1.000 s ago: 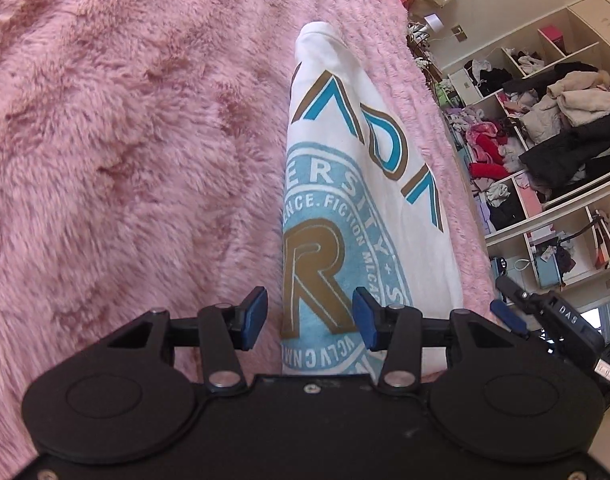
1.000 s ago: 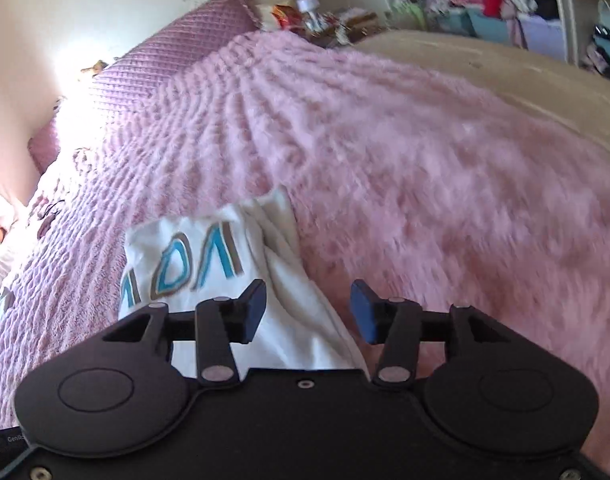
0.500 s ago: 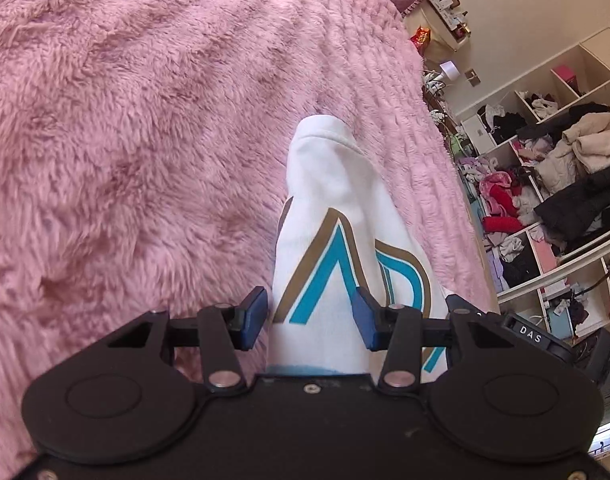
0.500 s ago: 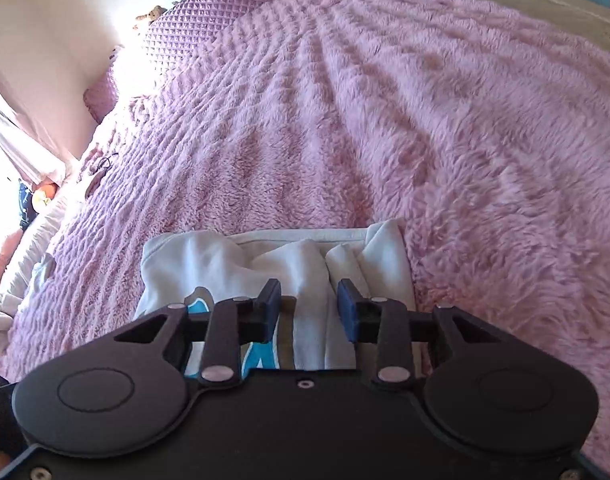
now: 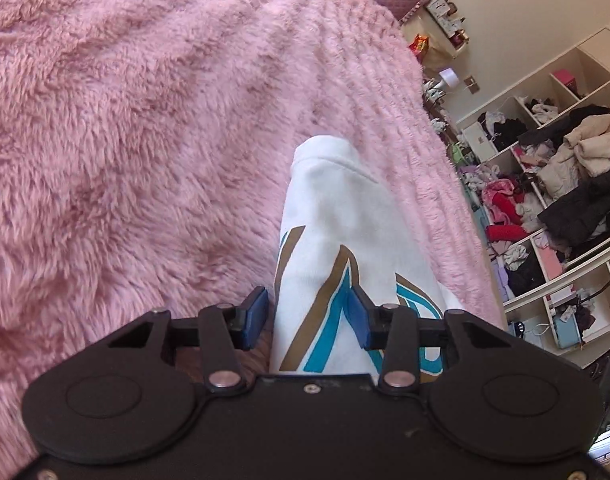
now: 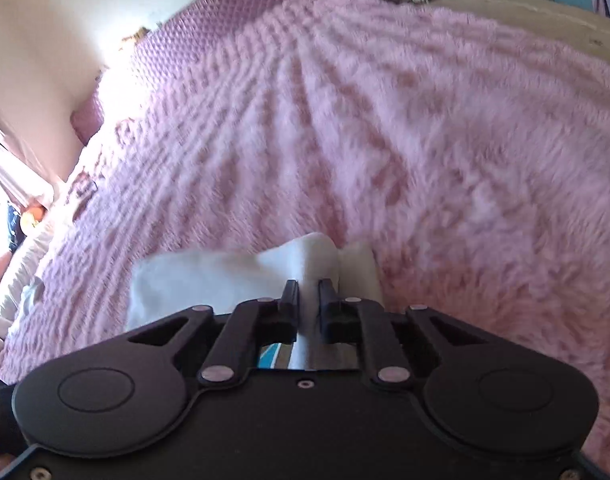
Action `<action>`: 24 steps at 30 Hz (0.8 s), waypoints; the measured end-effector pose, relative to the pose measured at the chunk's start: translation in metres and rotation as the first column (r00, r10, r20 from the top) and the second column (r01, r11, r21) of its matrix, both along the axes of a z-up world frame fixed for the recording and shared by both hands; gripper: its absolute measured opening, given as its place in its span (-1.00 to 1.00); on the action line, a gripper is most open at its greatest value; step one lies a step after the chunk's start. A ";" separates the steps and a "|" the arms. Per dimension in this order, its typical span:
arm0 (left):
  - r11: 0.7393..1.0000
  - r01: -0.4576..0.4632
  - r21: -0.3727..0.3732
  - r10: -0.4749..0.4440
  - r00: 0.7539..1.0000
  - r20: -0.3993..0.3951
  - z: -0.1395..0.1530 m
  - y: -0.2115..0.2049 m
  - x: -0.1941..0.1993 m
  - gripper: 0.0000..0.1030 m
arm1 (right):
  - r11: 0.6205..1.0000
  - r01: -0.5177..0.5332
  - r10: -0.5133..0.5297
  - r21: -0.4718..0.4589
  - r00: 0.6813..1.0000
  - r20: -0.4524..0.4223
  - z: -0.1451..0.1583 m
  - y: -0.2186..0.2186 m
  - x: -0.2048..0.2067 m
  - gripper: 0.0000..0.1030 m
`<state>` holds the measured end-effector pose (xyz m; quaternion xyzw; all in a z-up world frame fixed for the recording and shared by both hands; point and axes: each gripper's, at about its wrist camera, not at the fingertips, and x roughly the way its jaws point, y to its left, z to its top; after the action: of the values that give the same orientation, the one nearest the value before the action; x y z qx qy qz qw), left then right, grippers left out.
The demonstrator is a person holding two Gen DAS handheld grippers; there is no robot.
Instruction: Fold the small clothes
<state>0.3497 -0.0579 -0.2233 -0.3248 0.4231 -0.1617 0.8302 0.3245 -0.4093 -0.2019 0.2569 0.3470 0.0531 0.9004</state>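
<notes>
Soft, light, floppy shirt (image 5: 345, 240): right gripper (image 6: 305, 296) pinching its bunched edge, left gripper (image 5: 309, 316) half-open astride it, best taken by both corners.

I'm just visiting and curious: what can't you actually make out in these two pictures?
- White printed garment: its near end is hidden behind the left gripper body, so the print is cut off.
- Right gripper: its body hides most of the cloth it pinches.
- Shelf clutter, left view: too small to identify.

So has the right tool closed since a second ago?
Yes. The right tool has just been closing and now pinches the white shirt's edge on the pink blanket.
</notes>
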 end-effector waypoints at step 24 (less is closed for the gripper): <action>0.882 0.320 0.344 -0.362 0.930 0.064 0.016 -0.019 -0.216 -0.19 | 0.980 -0.095 0.083 -0.173 0.994 -0.075 0.016 -0.003 -0.192 -0.10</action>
<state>0.1334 -0.0766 -0.2074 -0.0915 0.4413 -0.2530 0.8561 0.1321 -0.4118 -0.1856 0.1621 0.3918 0.0536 0.9041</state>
